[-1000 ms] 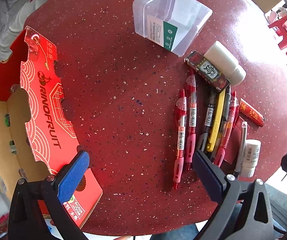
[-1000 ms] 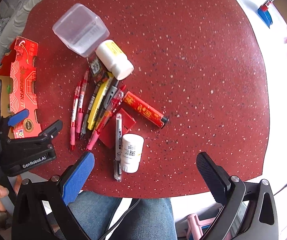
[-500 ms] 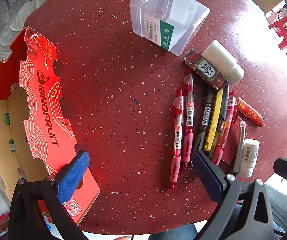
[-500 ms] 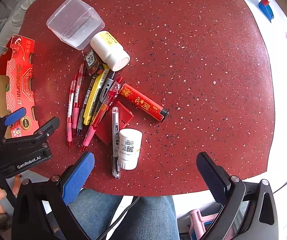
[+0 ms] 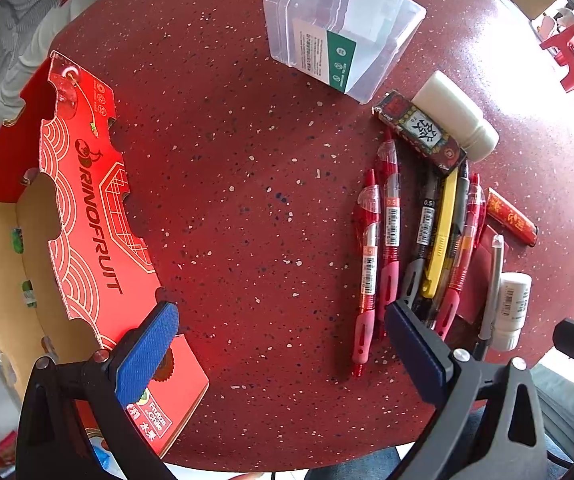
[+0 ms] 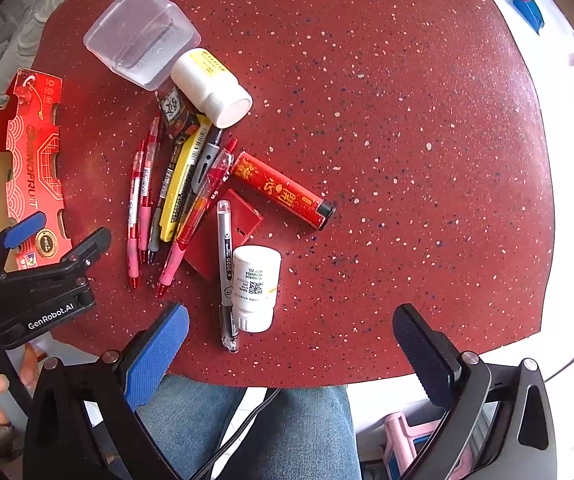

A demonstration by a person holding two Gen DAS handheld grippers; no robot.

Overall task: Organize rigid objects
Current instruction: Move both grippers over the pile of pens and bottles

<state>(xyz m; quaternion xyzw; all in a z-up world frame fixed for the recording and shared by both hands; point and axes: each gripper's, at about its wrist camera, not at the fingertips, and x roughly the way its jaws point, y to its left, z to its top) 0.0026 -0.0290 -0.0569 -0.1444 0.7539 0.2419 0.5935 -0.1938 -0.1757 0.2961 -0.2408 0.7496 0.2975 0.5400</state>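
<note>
A heap of small items lies on the round red table (image 5: 227, 184): red pens (image 5: 369, 256), a yellow box cutter (image 5: 441, 232), a large white bottle (image 6: 211, 86), a small white bottle (image 6: 255, 286), a red tube (image 6: 283, 190), a clear-capped pen (image 6: 227, 264) and a dark patterned box (image 5: 421, 130). A clear plastic container (image 5: 343, 28) lies on its side at the back. My left gripper (image 5: 283, 344) is open and empty, above the near table edge left of the pens. My right gripper (image 6: 291, 344) is open and empty, just in front of the small white bottle.
A red cardboard fruit box (image 5: 83, 216) stands open at the table's left edge. The left gripper also shows in the right wrist view (image 6: 47, 240), beside that box. A person's jeans-clad leg (image 6: 279, 432) is under the near edge. The table's right half (image 6: 427, 140) is bare.
Both grippers have moved slightly forward over the table, so the pens and bottles sit a little closer. Both stay open and nothing on the table has moved.
</note>
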